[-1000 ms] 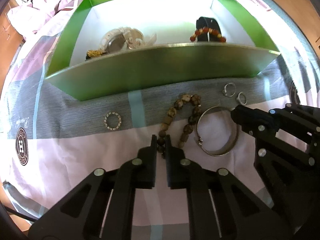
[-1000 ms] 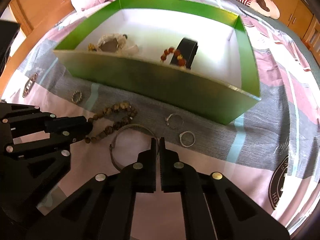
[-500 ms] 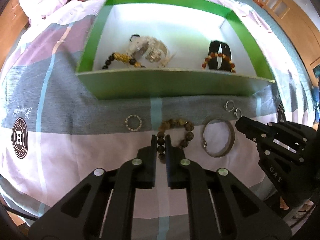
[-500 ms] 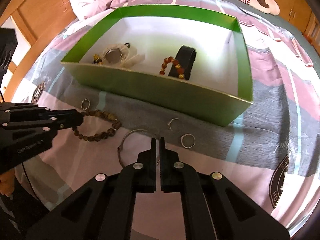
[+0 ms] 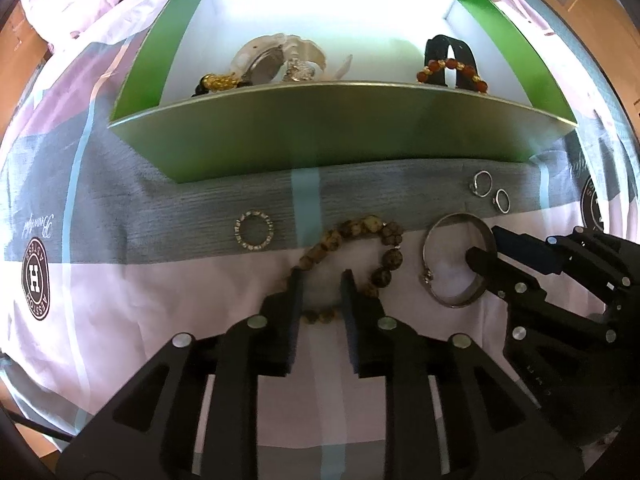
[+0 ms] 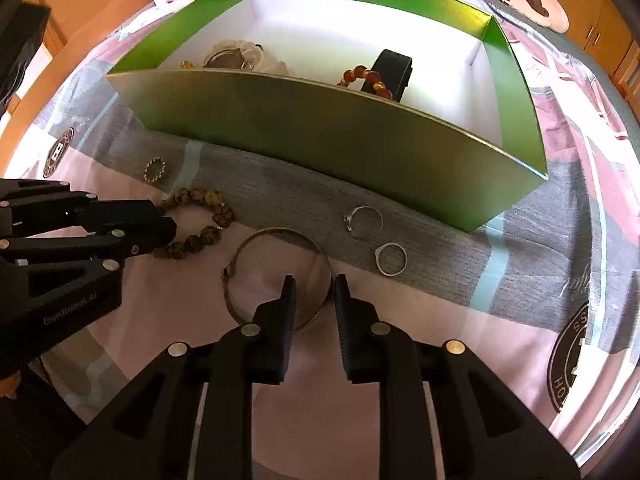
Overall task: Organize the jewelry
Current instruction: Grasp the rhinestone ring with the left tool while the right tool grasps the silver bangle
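Observation:
A brown bead bracelet lies on the bedsheet. My left gripper stands over its near side, jaws opening, a strand of beads between the fingers and no pad pressing. Right of it lies a silver bangle. In the right wrist view my right gripper is over the bangle, jaws opening, the bangle's right rim between its fingers, not pinched. Behind stands the green box, which holds a watch, a gold bead bracelet and a red bead bracelet on a black stand.
Two silver rings lie on the grey stripe in front of the box. A small sparkly ring lies to the left. The left gripper touches the beads. Crumpled bedding and wooden furniture lie beyond the box.
Both grippers went from shut to partly open. They dropped closer to the sheet after a brief rise. The bead bracelet spread from a narrow loop into a rounder one.

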A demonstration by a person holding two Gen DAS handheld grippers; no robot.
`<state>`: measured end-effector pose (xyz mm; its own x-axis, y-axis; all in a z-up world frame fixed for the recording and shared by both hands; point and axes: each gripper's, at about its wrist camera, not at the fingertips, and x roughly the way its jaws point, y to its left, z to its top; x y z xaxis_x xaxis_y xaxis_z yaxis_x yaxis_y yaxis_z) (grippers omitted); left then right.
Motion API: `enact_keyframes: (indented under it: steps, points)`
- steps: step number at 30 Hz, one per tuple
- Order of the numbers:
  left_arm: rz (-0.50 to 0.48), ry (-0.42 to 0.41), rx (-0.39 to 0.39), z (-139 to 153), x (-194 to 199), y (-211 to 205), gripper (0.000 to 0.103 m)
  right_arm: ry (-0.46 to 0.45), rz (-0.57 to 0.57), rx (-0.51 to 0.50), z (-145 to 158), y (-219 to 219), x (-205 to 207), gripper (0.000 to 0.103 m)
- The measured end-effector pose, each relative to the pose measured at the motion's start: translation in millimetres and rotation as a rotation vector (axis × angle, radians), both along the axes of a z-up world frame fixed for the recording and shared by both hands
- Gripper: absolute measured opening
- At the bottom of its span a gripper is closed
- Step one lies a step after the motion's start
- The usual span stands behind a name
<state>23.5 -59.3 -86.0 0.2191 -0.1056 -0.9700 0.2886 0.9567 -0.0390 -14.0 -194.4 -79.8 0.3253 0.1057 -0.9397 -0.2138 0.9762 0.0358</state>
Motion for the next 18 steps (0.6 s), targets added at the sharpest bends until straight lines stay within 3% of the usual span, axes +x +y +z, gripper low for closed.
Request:
enact_keyframes:
  steps: [10, 14, 18]
  points:
    - [-0.012, -0.019, 0.03, -2.5, -1.3, -9.7, 0.024, -0.016, 0.007, -0.018, -3.4, 4.9, 1.7, 0.02]
    - [-0.013, -0.011, 0.031, -2.6, -5.3, -10.9, 0.002, -0.019, 0.017, 0.005, -0.8, 9.1, -5.5, 0.005]
    - [-0.027, -0.032, 0.017, 8.4, -10.2, -15.5, 0.001, -0.055, 0.031, 0.026, 11.8, 8.5, -9.9, 0.004]
